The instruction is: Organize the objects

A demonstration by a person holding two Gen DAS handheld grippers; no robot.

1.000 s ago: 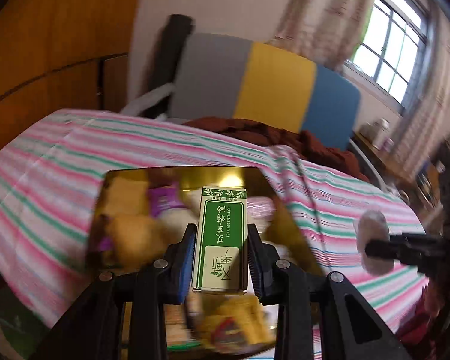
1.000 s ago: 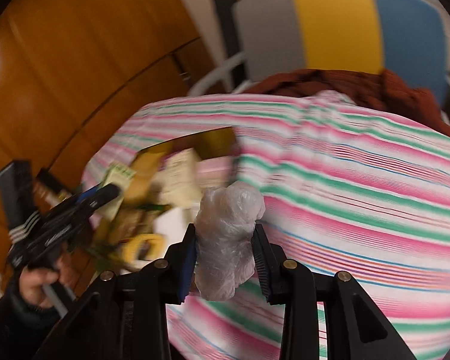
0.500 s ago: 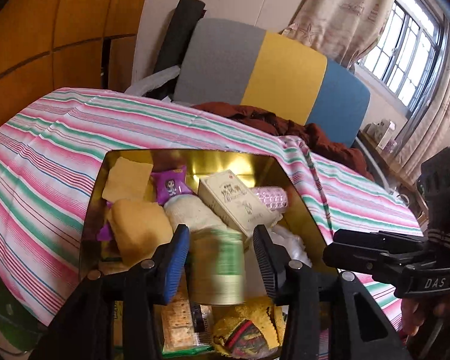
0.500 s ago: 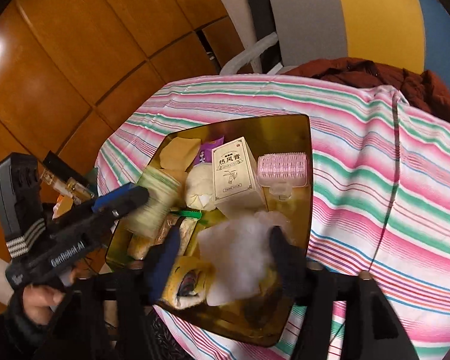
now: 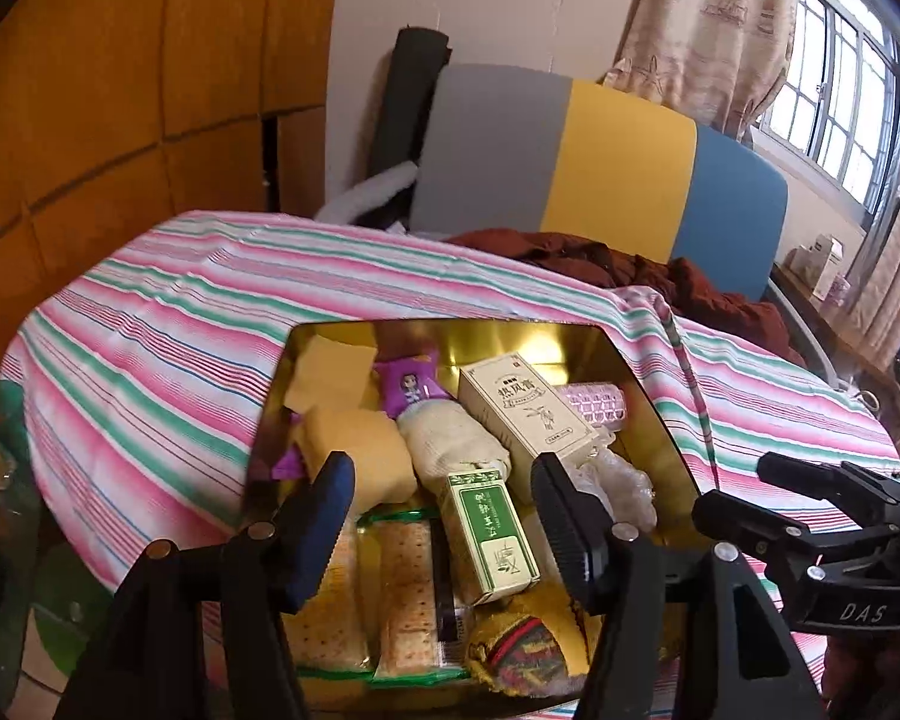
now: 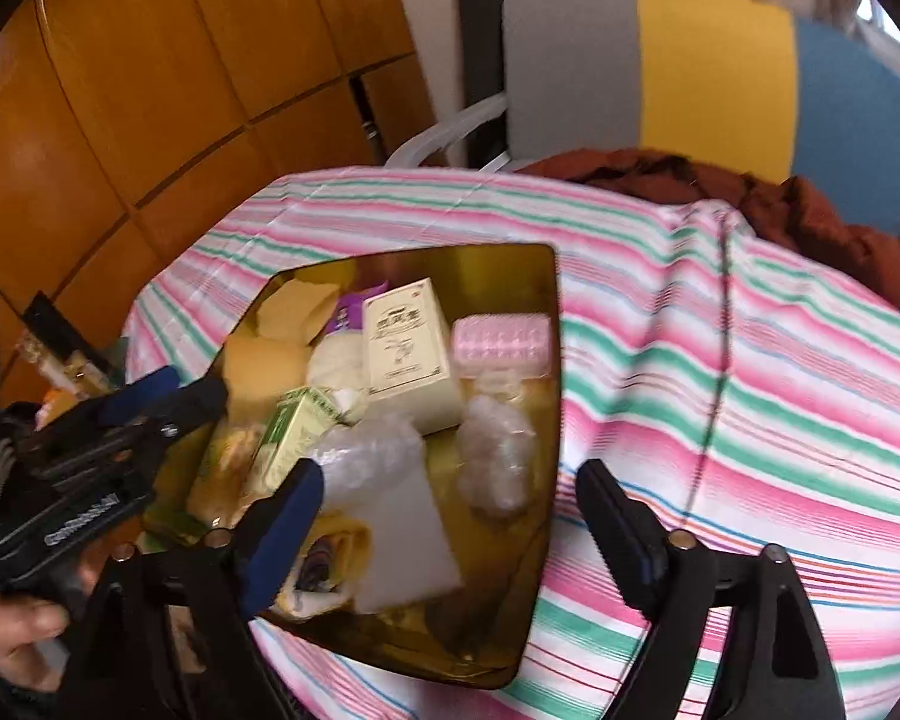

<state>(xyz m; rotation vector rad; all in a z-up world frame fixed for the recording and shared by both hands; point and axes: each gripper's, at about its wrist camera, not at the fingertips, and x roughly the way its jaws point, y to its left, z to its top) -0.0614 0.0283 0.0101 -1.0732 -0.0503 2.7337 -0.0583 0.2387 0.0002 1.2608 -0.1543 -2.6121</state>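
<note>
Both tongs have just been opening, and nothing sits between them. The left tongs point(image 5: 444, 504) let go of the green box point(image 5: 489, 534). It lies in the gold tray point(image 5: 648, 414), near 6 o'clock. The right tongs point(image 6: 450, 516) dropped the plastic wad point(image 6: 497, 456), maybe at the tray's 4 o'clock. Next, go find more things.

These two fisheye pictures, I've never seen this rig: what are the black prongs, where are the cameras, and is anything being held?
A person carries a hand-held gripper in each hand; each camera looks along its two fingers. The left hand-held gripper and right hand-held gripper have both just been opening and hold nothing. The green box lies loose in the gold tray on the striped cloth, and the plastic bag lies there too, beside a cream box and a pink roller.
</note>
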